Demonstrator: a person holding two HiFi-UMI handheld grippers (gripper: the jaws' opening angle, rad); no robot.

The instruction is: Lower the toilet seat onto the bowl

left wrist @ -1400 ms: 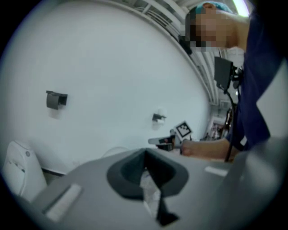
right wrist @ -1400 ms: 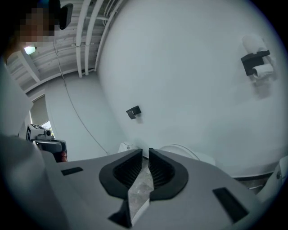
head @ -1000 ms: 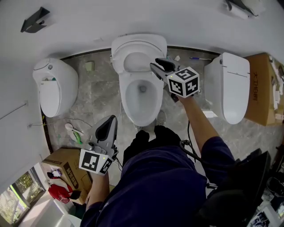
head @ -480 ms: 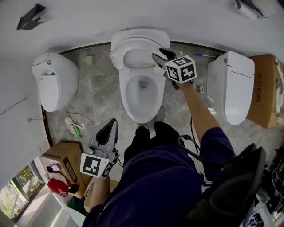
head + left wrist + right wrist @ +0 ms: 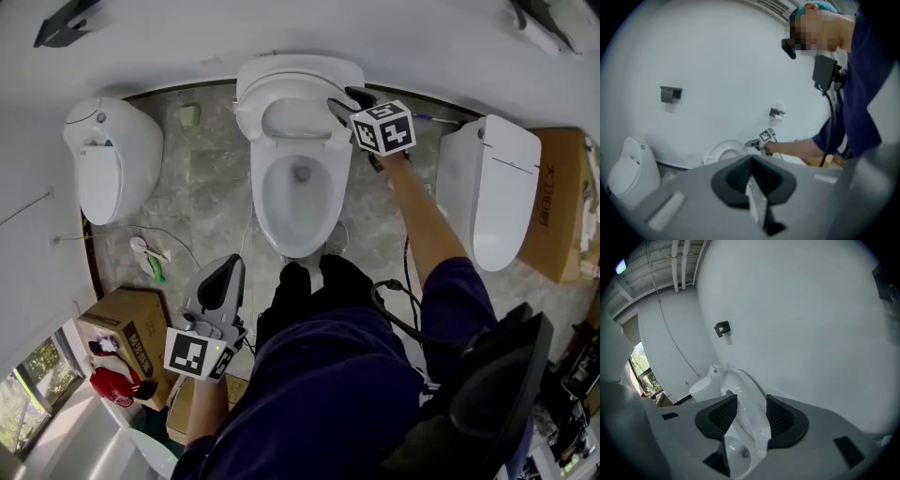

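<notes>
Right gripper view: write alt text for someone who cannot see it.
The rim of the raised white toilet seat stands between the open jaws of the right gripper, which have just been opening. Behind it are a plain white wall with a small black bracket and a second toilet farther left.

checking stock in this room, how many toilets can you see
3. The left toilet stands lid shut by the left wall. The middle toilet is open, in front of the person. The right toilet is lid shut. More may lie outside the frame.
</notes>
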